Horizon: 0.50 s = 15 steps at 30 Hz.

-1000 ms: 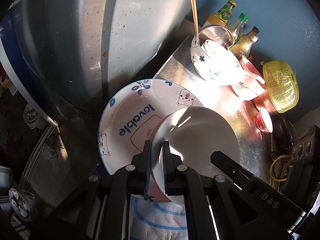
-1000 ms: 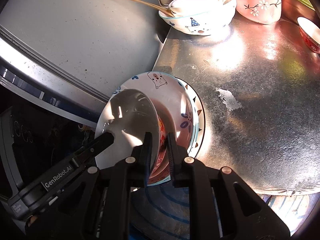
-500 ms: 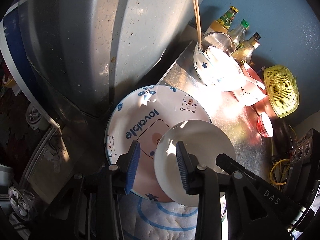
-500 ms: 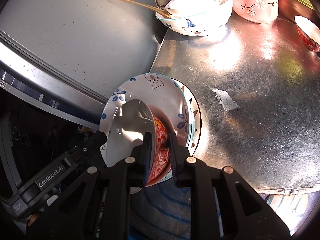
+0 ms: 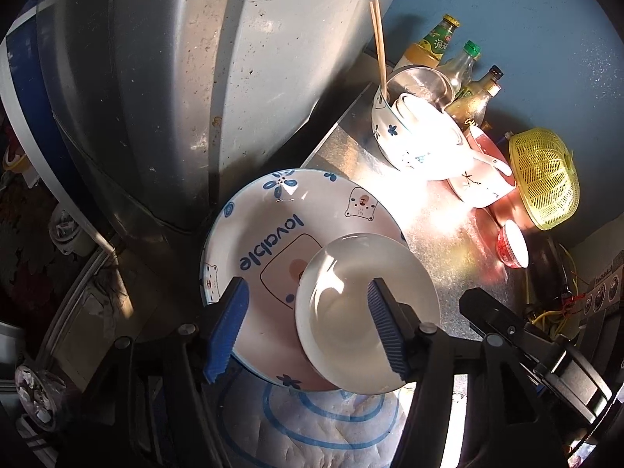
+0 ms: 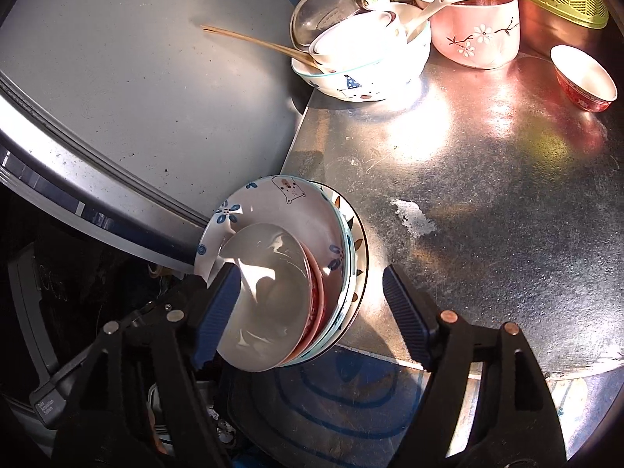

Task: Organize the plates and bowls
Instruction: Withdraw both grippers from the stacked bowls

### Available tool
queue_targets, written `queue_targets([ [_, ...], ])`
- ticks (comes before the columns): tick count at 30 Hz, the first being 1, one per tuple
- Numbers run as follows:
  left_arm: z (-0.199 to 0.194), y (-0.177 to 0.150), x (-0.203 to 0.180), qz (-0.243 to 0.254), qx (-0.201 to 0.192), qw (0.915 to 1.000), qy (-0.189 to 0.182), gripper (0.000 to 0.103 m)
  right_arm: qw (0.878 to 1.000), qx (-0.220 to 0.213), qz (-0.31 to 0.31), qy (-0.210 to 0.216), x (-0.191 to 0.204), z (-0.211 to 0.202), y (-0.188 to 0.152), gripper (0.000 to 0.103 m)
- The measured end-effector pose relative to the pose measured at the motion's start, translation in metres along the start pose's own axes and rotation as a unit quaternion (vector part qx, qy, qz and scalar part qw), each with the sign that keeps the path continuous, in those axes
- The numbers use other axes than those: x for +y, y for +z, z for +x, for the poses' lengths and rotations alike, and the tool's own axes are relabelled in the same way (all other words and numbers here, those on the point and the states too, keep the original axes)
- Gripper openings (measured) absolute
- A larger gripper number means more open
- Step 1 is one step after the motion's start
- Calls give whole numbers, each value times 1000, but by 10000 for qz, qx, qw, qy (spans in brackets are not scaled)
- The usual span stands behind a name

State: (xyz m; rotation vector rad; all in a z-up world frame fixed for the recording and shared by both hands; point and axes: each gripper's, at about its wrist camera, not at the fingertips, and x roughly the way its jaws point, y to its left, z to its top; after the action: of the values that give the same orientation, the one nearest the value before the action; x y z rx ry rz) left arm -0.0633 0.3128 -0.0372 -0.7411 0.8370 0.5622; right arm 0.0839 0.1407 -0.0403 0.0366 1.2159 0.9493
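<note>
A small white dish [image 5: 351, 304] with a red patterned outside [image 6: 316, 296] lies in the big "lovable" plate [image 5: 269, 234], which tops a short stack of plates [image 6: 351, 269] at the metal counter's near-left corner. My left gripper [image 5: 308, 327] hovers over the dish. Its jaws are opening, with the dish's left rim between them and neither pad pressing on it. My right gripper [image 6: 312, 316] is spread wide and its jaws are still opening. The stack and the dish lie between its blue pads [image 6: 405, 319], untouched.
At the back of the metal counter [image 6: 487, 214] stand a white bowl stack with chopsticks [image 6: 370, 74], a pink bowl with a spoon [image 6: 479, 35], a small red bowl [image 6: 585, 82], a yellow basket [image 5: 542, 179] and bottles [image 5: 460, 62]. A grey curved appliance [image 6: 136, 78] borders the left.
Both grippers were shut on the small dish's rim and have opened. The dish has dropped from tilted to lying in the big plate. The right gripper has drawn back a little.
</note>
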Motion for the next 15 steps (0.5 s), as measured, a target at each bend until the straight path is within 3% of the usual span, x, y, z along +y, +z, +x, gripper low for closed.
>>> queue_targets([
  [2,-2,0,-3,49,-50,10000,54,86,10000,-34,-15,-70,-2,-3,-1,100],
  [6,-3,0,-7,86,-53,9999,92,88,9997,-61,-12,-221,-7,-6,1,102],
  [8,-6,-1,-9,90,-105,9999,64,101,9997,-99,12,-236,-10,-9,0,103],
  [15,-8,-2,-17,172,-170,9997,64,102,9995,-153,53,-278,-19,-17,-3,103],
])
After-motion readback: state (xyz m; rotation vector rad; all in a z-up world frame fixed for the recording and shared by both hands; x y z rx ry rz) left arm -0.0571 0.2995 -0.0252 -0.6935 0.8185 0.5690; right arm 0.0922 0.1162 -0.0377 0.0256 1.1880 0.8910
